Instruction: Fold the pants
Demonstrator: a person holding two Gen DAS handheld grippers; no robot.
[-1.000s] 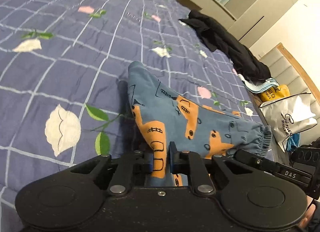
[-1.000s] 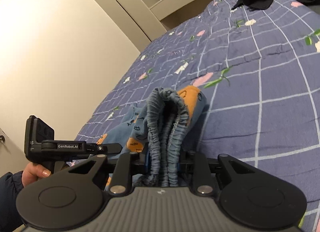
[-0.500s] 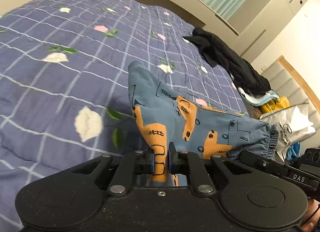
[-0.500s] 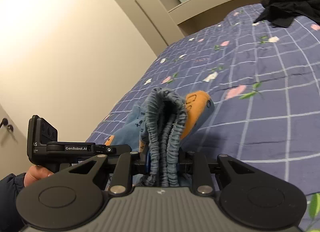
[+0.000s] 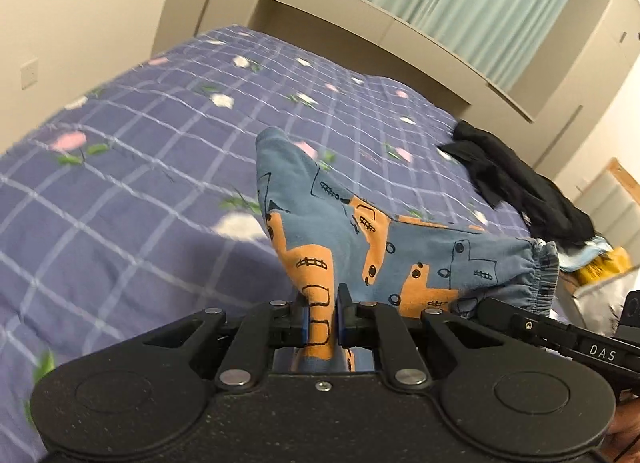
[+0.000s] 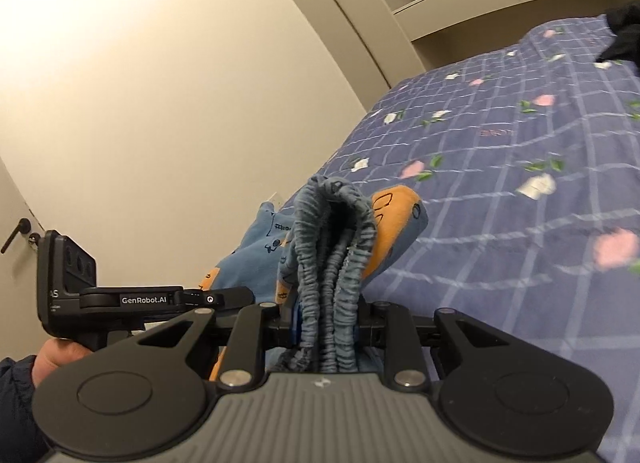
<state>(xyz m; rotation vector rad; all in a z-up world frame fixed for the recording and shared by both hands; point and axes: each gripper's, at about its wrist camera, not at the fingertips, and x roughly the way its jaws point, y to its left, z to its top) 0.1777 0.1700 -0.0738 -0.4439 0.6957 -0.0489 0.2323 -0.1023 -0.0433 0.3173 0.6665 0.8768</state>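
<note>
White "GenRobot.AI" lettering marks the left tool [image 6: 322, 323] gripping pants [image 6: 336, 263].

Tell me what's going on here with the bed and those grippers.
A person is folding small blue-and-orange patterned pants over a bed with a purple checked bedspread, using two handheld grippers. The left gripper is clamped on a leg end; the right gripper is clamped on the bunched elastic waistband. The pants hang stretched between them, seemingly lifted off the bed. A dark garment lies at the bed's far edge.
</note>
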